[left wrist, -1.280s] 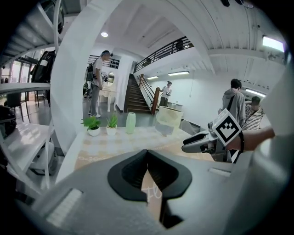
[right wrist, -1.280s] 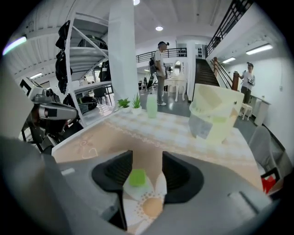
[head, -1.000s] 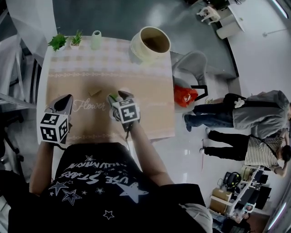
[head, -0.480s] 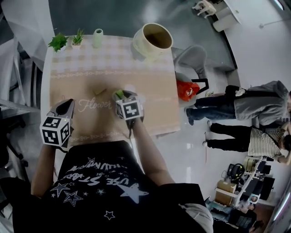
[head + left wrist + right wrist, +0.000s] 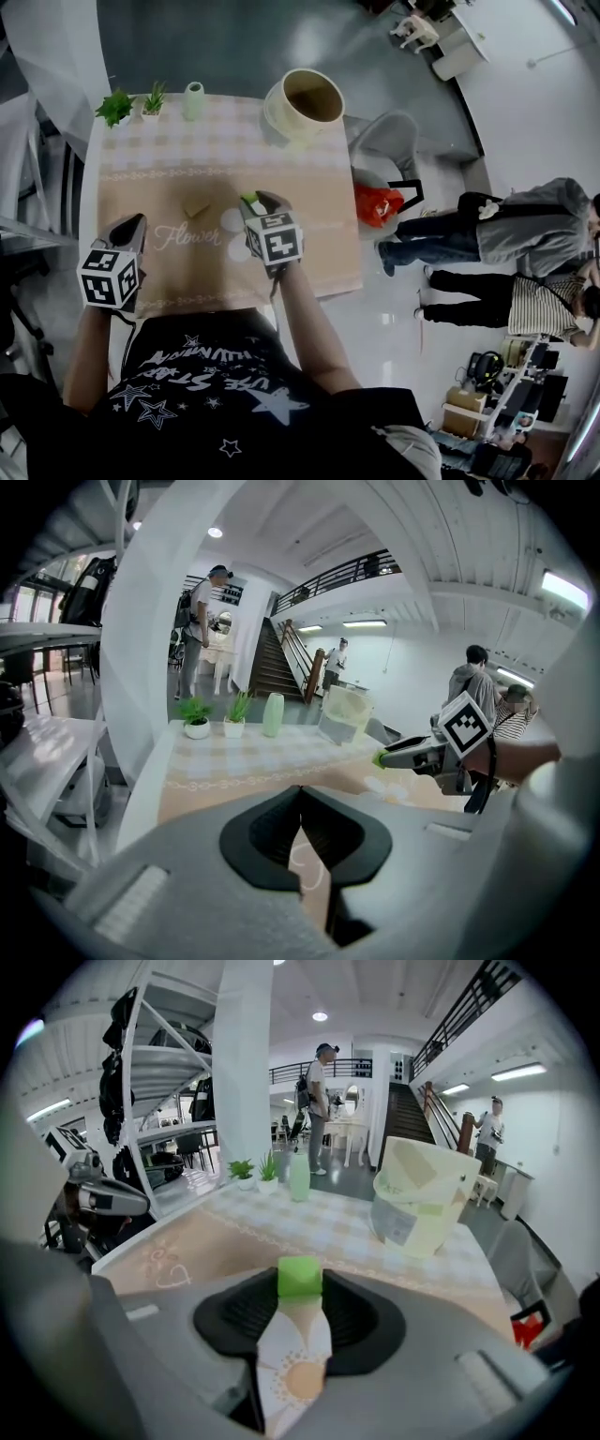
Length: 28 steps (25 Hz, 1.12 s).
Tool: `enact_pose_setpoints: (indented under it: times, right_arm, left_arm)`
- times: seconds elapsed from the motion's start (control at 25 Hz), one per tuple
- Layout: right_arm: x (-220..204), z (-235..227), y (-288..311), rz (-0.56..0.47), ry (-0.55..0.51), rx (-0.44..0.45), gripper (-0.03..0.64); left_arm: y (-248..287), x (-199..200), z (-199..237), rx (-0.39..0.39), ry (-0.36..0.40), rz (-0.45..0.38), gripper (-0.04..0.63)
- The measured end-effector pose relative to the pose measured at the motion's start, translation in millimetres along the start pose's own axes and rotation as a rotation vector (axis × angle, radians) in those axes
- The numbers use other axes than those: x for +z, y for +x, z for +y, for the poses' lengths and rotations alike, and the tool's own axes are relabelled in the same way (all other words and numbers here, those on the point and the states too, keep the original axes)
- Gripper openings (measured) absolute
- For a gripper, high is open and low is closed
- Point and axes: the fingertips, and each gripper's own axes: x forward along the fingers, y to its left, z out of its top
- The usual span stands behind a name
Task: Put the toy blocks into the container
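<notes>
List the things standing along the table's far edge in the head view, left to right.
Leafy green potted plant → spiky green potted plant → pale green vase → cream round container.

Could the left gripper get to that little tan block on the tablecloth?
Probably yes. The tan block lies in the open on the tablecloth, ahead and to the right of the left gripper, with nothing between them. Its fingers are shut, so they must open first.

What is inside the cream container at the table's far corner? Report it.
The head view looks into the container: only a dim brownish interior shows, with no block made out. Its near wall covers part of the bottom.
</notes>
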Motion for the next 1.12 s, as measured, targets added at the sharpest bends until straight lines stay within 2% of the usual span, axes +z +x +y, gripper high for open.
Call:
enact_pose_setpoints:
  times: [0.24, 0.72, 1.12]
  right_arm:
    - [33.3, -33.5, -18.6, -0.087, -0.021, 0.011, 0.149]
    - [87.8, -118.2, -48.4, -0.233, -0.031, -0.005, 0.149]
    - [155.8, -186.7, -51.6, -0.346, -0.094, -0.064, 0.149]
  left_arm:
    - [8.1, 9.0, -13.7, 0.051, -0.024, -0.014, 0.011]
    - [27.4, 46.0, -53.3, 0.116, -0.009, -0.072, 0.011]
    - [40.4, 60.4, -72.4, 0.165, -0.017, -0.084, 0.011]
